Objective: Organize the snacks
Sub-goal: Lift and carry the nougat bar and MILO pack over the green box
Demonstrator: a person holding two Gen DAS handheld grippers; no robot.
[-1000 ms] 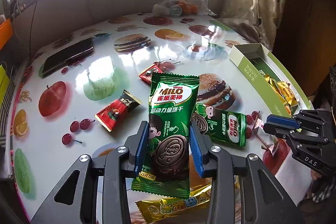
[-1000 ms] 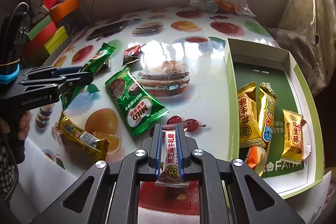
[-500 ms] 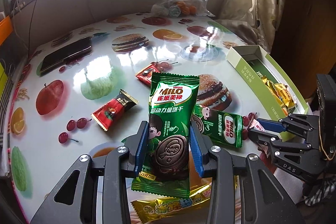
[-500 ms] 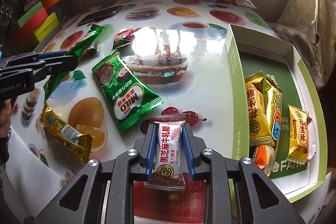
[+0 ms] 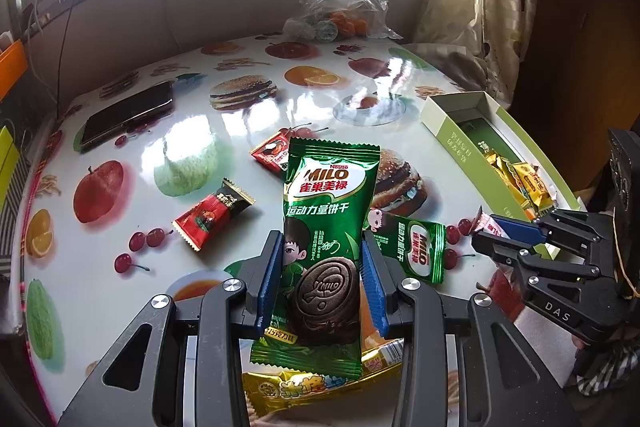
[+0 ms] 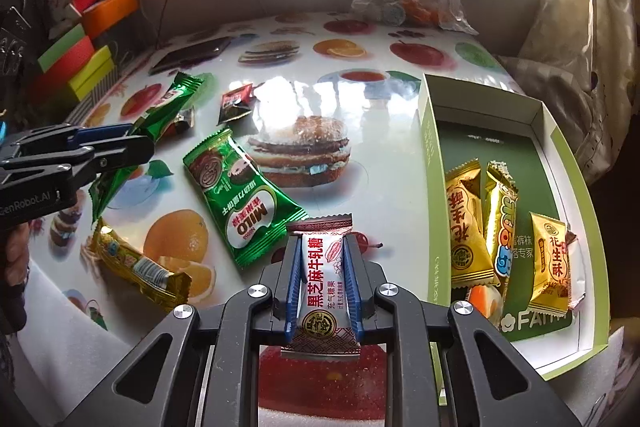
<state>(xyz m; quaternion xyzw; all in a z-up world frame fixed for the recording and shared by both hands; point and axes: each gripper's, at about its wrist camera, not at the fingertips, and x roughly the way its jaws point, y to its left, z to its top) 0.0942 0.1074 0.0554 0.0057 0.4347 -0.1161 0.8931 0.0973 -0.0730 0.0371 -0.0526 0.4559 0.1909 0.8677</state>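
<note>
A glossy table point(image 5: 224, 143) printed with fruit and burgers stood under a barred window. In the left wrist view, at 9 o'clock lay a red candy point(image 5: 212, 213); at centre the left gripper point(image 5: 323, 267) was clenched on an upright green Milo packet point(image 5: 326, 223). In the right wrist view, a second Milo packet point(image 6: 240, 195) lay flat at 10 o'clock, the right gripper point(image 6: 322, 279) grasped a white nougat candy point(image 6: 322, 283) at 6 o'clock, and a green box point(image 6: 430, 187) holding yellow snacks point(image 6: 468, 227) sat at 3 o'clock.
</note>
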